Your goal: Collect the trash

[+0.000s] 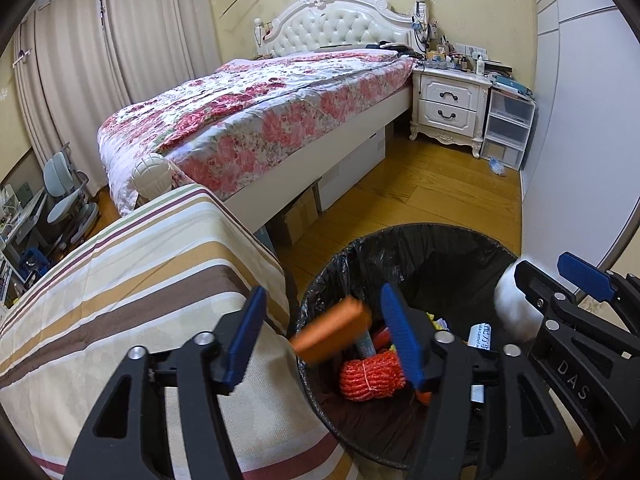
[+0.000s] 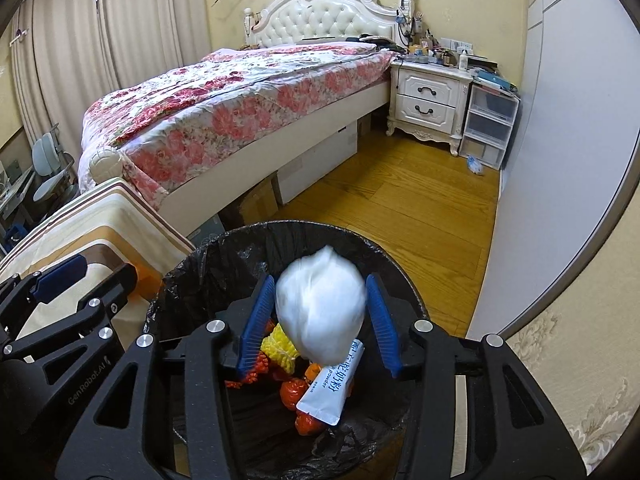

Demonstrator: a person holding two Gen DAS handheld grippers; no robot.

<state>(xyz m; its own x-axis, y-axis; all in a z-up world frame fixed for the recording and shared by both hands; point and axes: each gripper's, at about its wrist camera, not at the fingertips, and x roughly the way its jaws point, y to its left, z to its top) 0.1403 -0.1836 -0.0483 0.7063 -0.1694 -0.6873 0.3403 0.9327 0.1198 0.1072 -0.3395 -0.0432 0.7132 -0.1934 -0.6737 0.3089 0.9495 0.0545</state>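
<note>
The bed (image 1: 256, 108) with its floral quilt fills the back of the room, white tufted headboard against the wall, and a nightstand (image 1: 450, 100) sits right beside it at the head end with a clear drawer unit (image 1: 508, 128) next to that. Wood floor (image 1: 420, 192) runs down towards us, with a small crumpled bit of plastic (image 1: 497, 167) lying on it near the drawer unit. In close on the left there is a striped cloth (image 1: 140, 280) draped over something, right up against the trash bin (image 1: 328, 276), black liner folded over its rim. Down in the bin we have a coil of orange netting (image 1: 370, 376), a yellow mesh wad (image 2: 280, 350) and a white powder sachet (image 2: 332, 388) leaning across the pile. Now the action: the left gripper (image 1: 324, 340) is above the near left rim of the bin, blue fingers (image 1: 400, 336) spread wide, and an orange block (image 1: 332, 330) sits blurred between them, touching neither pad as far as I can see, just over the bin's edge. Over on the other side, the right gripper (image 2: 322, 320) is poised over the bin's mouth, fingers (image 2: 382, 324) parted around a white bundle (image 2: 320, 308), which is blurred too; there is a gap on the right side, and on the left I cannot tell whether the pad touches. Both pieces of trash are right above the bin's contents.
</note>
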